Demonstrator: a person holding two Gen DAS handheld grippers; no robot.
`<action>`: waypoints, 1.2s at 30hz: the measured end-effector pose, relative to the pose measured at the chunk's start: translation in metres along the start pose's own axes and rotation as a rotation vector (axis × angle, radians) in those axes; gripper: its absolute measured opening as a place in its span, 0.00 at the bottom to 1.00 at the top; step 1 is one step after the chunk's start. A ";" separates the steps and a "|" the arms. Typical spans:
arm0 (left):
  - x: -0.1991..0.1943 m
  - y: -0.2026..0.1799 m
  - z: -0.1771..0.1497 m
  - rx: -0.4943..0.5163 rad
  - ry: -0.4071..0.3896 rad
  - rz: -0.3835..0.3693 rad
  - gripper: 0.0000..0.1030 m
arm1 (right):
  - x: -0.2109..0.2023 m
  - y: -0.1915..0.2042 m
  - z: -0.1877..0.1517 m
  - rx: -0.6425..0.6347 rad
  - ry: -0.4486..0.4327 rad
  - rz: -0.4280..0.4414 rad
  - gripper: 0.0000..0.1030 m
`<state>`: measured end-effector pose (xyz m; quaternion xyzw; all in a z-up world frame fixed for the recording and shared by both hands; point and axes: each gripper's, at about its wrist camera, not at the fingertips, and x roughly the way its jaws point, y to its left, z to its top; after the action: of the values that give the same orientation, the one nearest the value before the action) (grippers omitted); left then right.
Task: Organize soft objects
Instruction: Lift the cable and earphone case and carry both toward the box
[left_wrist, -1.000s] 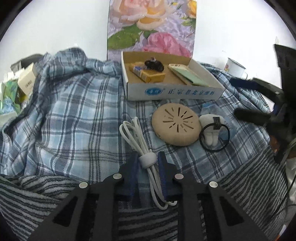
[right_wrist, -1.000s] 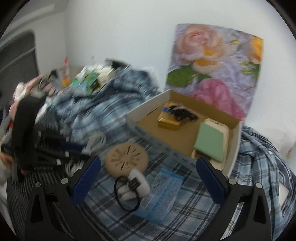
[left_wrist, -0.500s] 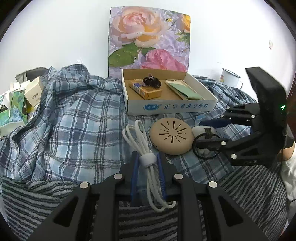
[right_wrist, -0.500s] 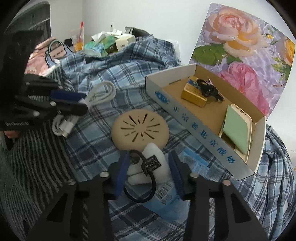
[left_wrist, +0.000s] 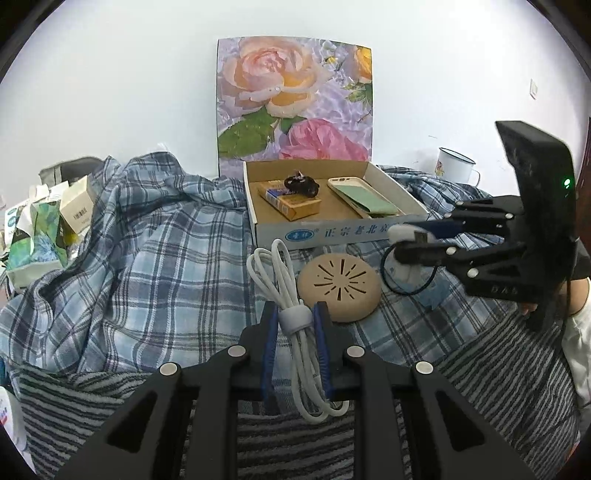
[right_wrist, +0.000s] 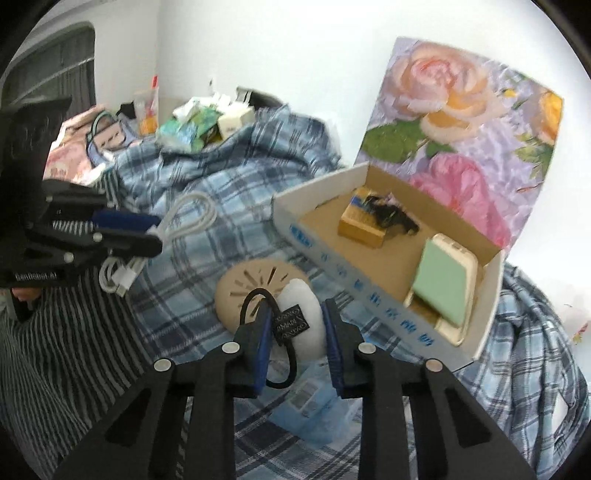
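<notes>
Left tool (left_wrist: 295, 321) is closed tight on the white cable (left_wrist: 291, 295), with its blue pads squeezing the bundle right at the little white strap. One loop of the cable sticks out ahead over the blue plaid cloth (left_wrist: 147, 266), and the plug ends hang down under the tool.

Right tool (right_wrist: 295, 325) is squeezed shut on a soft white puff (right_wrist: 301, 317) that has a black hair tie (right_wrist: 280, 332) with a small dark tag around it (the puff is lifted up off the cloth). From the left camera you can see this tool (left_wrist: 410, 240) holding the puff in the air, just in front of the box.

Under the puff lies a blue plastic packet (right_wrist: 314, 402). Next to it sits a round tan disc (left_wrist: 340, 288) with slits in its top, flat on the cloth, just right of the cable.

A bit farther back is an open cardboard box (left_wrist: 332, 230). Inside it are a yellow packet (left_wrist: 290, 201), a small black thing (left_wrist: 301, 184) on top of that, and a green phone case (left_wrist: 364, 197).

Behind the box a rose picture (left_wrist: 295, 103) leans on the white wall. Far to the right stands a white mug (left_wrist: 456, 166).
</notes>
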<state>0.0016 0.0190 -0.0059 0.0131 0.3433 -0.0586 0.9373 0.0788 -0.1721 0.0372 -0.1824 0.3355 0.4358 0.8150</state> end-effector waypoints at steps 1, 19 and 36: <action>-0.001 -0.001 0.001 0.001 -0.002 0.006 0.20 | -0.004 -0.001 0.002 0.004 -0.014 -0.002 0.25; -0.046 -0.016 0.055 0.058 -0.152 0.073 0.20 | -0.096 -0.011 0.041 0.022 -0.261 -0.112 0.25; -0.091 -0.023 0.128 0.094 -0.338 0.012 0.20 | -0.186 -0.016 0.083 0.089 -0.488 -0.257 0.25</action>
<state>0.0119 -0.0025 0.1509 0.0491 0.1776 -0.0705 0.9803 0.0504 -0.2417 0.2273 -0.0774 0.1224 0.3446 0.9275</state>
